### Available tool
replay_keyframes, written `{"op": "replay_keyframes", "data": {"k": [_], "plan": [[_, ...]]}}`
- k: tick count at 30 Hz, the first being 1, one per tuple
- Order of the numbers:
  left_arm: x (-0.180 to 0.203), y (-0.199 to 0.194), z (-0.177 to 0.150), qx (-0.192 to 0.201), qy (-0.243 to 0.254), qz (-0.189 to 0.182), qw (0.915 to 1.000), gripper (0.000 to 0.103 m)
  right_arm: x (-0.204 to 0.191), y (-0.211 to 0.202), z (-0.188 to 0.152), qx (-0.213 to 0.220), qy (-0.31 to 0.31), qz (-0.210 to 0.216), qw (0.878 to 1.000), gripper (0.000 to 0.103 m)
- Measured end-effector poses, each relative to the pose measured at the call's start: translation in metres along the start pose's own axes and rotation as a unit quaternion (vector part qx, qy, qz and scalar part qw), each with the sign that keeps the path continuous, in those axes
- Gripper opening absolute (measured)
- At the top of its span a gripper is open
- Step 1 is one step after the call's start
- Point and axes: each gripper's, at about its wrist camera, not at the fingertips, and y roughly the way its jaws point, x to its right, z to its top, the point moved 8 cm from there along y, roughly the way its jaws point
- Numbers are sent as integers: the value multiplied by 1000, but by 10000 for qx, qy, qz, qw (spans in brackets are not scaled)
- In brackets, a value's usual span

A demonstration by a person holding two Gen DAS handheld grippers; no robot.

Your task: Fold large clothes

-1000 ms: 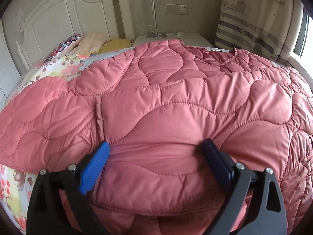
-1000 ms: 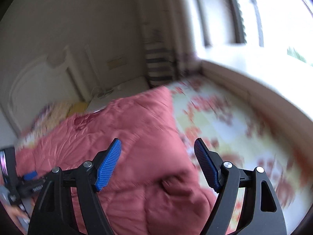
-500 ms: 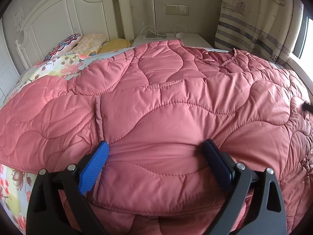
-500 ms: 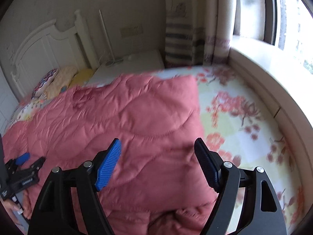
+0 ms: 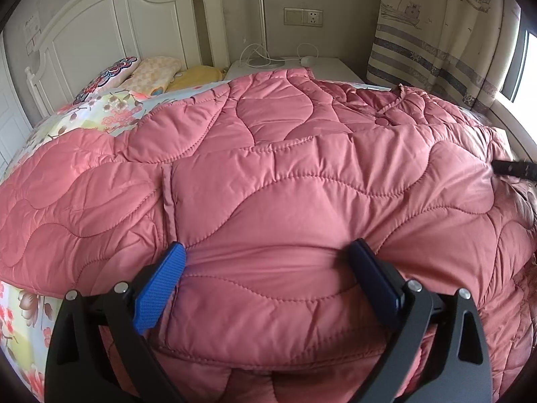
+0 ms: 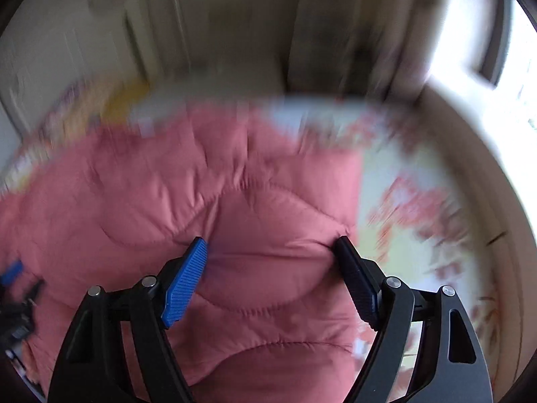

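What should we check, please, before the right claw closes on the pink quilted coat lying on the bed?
1. Pink quilted coat lies spread on the flowered bedsheet: ok.
2. Left claw pressed into the coat's near edge, padding bulging between its wide-set fingers: ok.
3. Right claw has coat fabric between its fingers, jaws opening, pads not pressing: ok.
4. Right claw sits near the coat's edge beside the bedsheet: ok.
5. Right wrist view sharp enough to judge the grasp spot: not ok, it is motion-blurred.
6. Snap button and front placket lie flat: cannot tell.
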Motion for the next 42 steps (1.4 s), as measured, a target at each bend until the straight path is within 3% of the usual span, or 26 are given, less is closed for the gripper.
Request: {"op": "replay_keyframes", "data": {"k": [7, 11, 17, 19, 22, 24, 26, 29, 31, 36, 40, 42], "plan": [[0, 0, 0, -1, 7, 3, 10000, 98, 16, -17, 41, 409, 295, 163, 9986, 79], [0, 0, 0, -3, 8, 5, 10000, 98, 15, 27, 39, -260, 233, 311, 9989, 84], [-1, 0, 0, -3, 13, 3, 10000, 99, 21, 9, 62, 68, 366, 429, 9984, 84], [-1, 0, 0, -3, 10, 0, 10000, 99, 21, 24, 62, -89, 207, 312, 9993, 84], [0, 0, 0, 0, 2, -14, 10000, 99, 23, 38, 58, -292, 177, 334, 9989, 94], [1, 0, 0, -3, 7, -17, 10000, 99, 25, 28, 61, -241, 374, 374, 9983, 94], [1, 0, 0, -2, 6, -18, 10000, 99, 20, 1, 62, 90, 455, 454, 9979, 92], [1, 1, 0, -2, 4, -24, 10000, 99, -5, -40, 48, 607, 158, 669, 9958, 92], [0, 1, 0, -2, 5, -20, 10000, 99, -31, -56, 23, 701, -235, 748, 9945, 92], [1, 1, 0, 2, -3, -42, 10000, 99, -69, -18, -37, 305, -1116, -31, 9933, 96], [1, 1, 0, 3, -6, -61, 10000, 100, -62, -23, -35, 272, -844, -169, 9959, 97], [2, 1, 0, 5, -9, -78, 10000, 100, -64, -51, -31, 540, -610, -282, 9963, 98]]}}
